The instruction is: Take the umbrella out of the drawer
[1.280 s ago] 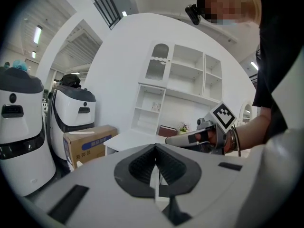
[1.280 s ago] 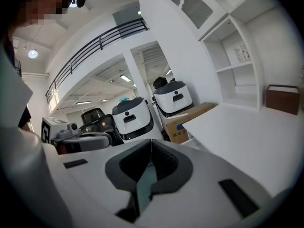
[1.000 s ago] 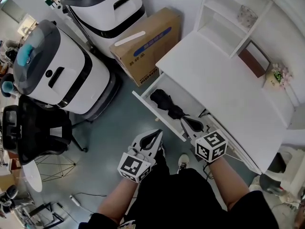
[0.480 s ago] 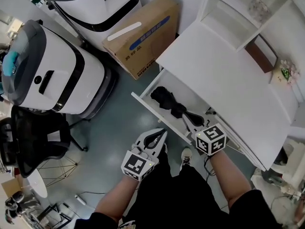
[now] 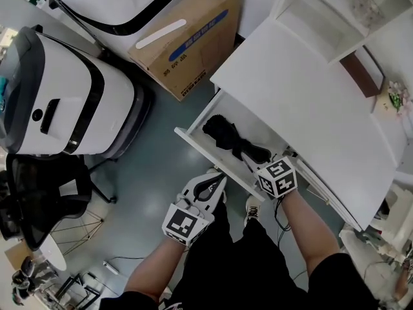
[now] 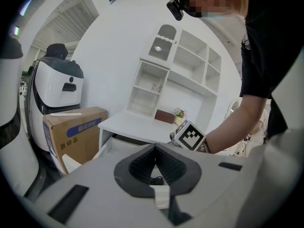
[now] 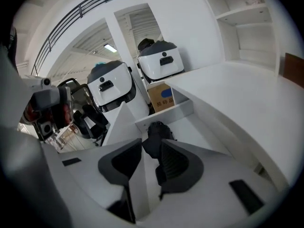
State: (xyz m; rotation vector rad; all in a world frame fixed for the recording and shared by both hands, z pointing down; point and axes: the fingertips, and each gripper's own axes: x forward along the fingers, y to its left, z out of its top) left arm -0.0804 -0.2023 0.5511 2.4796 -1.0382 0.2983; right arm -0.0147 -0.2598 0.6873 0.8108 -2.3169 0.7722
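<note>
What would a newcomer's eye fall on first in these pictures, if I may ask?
The black umbrella lies in the open white drawer under the desk. The right gripper reaches in, jaws just opening, the umbrella's end between them, ungripped. A big white machine stands at left.

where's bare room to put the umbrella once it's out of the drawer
The white desktop is bare between the open drawer and the shelf unit. The grey floor left of the drawer is also free. The drawer itself is mostly taken by the black umbrella.
</note>
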